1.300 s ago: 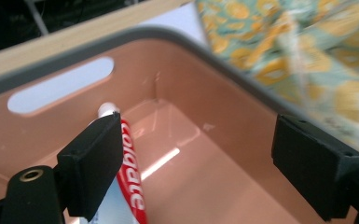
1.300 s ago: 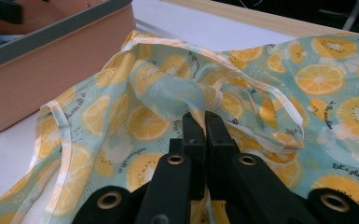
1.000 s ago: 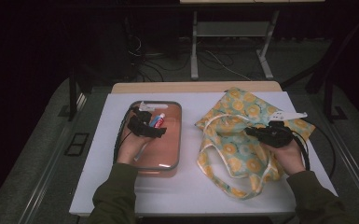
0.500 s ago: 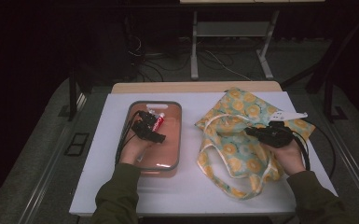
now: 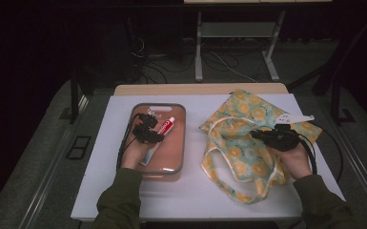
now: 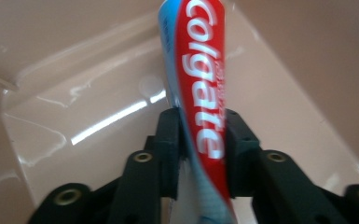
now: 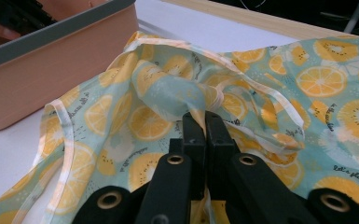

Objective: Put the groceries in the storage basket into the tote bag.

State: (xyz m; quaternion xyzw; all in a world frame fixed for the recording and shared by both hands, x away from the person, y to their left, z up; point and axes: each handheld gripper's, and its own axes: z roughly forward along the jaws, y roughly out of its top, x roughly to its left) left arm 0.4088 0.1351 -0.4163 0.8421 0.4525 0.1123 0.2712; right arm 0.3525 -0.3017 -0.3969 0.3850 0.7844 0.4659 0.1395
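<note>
Toothpaste tube sits in the pink tub, left side of the white surface, and the left claw has just been closing — jaws now pinching the tube mid-body w/ pads on both sides. Tube's light, soft, prob. a bit slick; squeeze too hard and it'll dent, so a hold near the stiffer cap end looks safer. Right claw is clamped tight on a fold of the lemon-print bag, just beside the tub, fabric floppy.

Dim lab, white table, floor cables
</note>
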